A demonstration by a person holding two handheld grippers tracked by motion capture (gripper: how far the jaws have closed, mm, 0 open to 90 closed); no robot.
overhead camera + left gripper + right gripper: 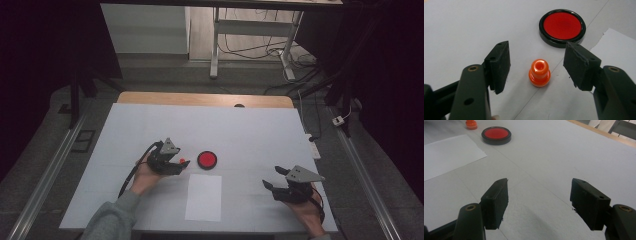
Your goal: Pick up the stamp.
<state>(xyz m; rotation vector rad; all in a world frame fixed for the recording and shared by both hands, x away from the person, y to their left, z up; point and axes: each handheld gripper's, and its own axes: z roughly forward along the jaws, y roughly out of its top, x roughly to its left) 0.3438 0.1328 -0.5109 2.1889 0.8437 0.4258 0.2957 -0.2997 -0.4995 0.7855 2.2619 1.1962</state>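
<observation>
At the left of centre in the high view, the left tool (pixel 181 165) lies low over the white bench (pixel 150 125), held by a hand in a grey-green sleeve (pixel 112 217) that enters from the bottom edge. In the left gripper view its jaws stand apart on either side of a small orange stamp (pixel 539 73), which sits upright on the bench in the middle of that frame; neither pad (pixel 500 66) touches it, with a gap showing on both sides. Just right of the stamp in the high view, near but not touching, rests a round ink pad (pixel 207 160) with a black rim and red face; in the left gripper view it sits at the upper right of the frame. Below the ink pad, in the lower centre of the high view, lies a white sheet of paper (pixel 204 197), flat on the bench. At the lower right of the high view, the right tool (pixel 274 178) hovers well apart from the stamp, and in the right gripper view its jaws stand wide open over bare bench with nothing between them; the stamp and ink pad appear there at the upper left of the frame.
</observation>
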